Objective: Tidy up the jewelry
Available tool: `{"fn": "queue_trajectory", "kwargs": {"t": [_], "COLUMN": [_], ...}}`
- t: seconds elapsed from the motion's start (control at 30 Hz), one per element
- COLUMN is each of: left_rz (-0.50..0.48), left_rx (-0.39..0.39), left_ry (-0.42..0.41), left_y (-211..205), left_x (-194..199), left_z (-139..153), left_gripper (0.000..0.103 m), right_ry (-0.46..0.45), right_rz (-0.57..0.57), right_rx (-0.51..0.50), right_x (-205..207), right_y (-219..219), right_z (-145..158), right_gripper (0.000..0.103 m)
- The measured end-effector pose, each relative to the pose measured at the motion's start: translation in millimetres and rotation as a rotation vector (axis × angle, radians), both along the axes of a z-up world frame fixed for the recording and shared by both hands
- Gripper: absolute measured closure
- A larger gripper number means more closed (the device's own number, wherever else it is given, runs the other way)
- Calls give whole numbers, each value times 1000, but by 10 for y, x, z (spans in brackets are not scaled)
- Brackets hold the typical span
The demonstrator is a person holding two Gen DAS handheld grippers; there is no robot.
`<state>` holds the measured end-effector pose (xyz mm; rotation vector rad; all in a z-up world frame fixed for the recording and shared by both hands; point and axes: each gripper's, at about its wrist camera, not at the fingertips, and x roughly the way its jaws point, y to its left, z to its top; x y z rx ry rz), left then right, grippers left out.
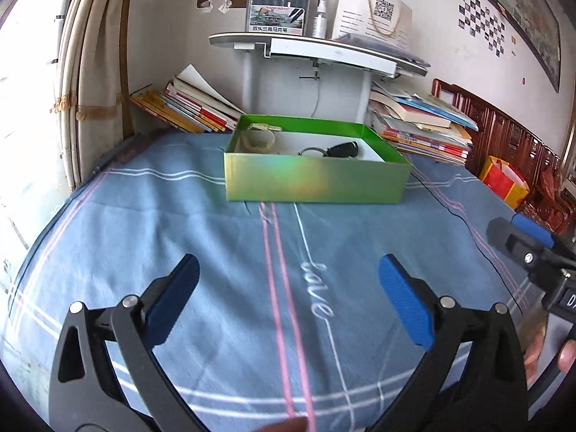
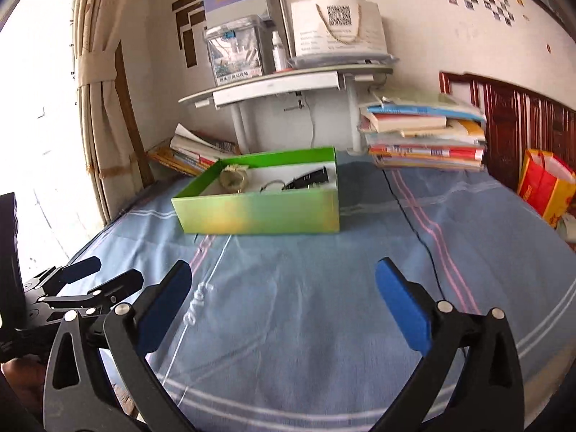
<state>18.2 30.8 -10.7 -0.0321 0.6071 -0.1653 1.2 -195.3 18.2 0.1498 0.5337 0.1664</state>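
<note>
Left tongs (image 1: 288, 298) hang released over the blue cloth (image 1: 216, 244), nothing btwn the pads; right tongs (image 2: 284, 302) likewise wide open & empty. Ahead sits the green box (image 1: 316, 180), already holding a pale bangle (image 1: 257, 140), a ring-like piece (image 1: 311, 152) and a dark item (image 1: 342, 149), maybe a clip, hard to tell. No loose jewelry shows on the tabletop, so prob. near done. For any tidying, come in from above over the box's near wall, slowly. Free room in front; book stacks (image 2: 424, 136) & a black cable (image 2: 414, 223) crowd the far side.
</note>
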Motion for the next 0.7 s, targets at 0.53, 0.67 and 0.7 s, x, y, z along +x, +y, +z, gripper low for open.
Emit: {"fn": "queue_trajectory", "kwargs": {"t": [0.53, 0.67, 0.7], "left_rz": [2, -1, -1], "left_rx": [7, 6, 6], "left_ry": [35, 38, 39], "left_y": [-29, -24, -24], "left_x": [-139, -126, -121], "left_z": [-89, -99, -101], "left_gripper": [4, 4, 4], "right_ry": [11, 16, 19], "right_rz": [2, 3, 2], "right_rx": [-31, -34, -34], "right_x": [-142, -130, -125], "right_y": [66, 67, 64], "right_z": [-101, -118, -122], "right_gripper": [3, 3, 3]}}
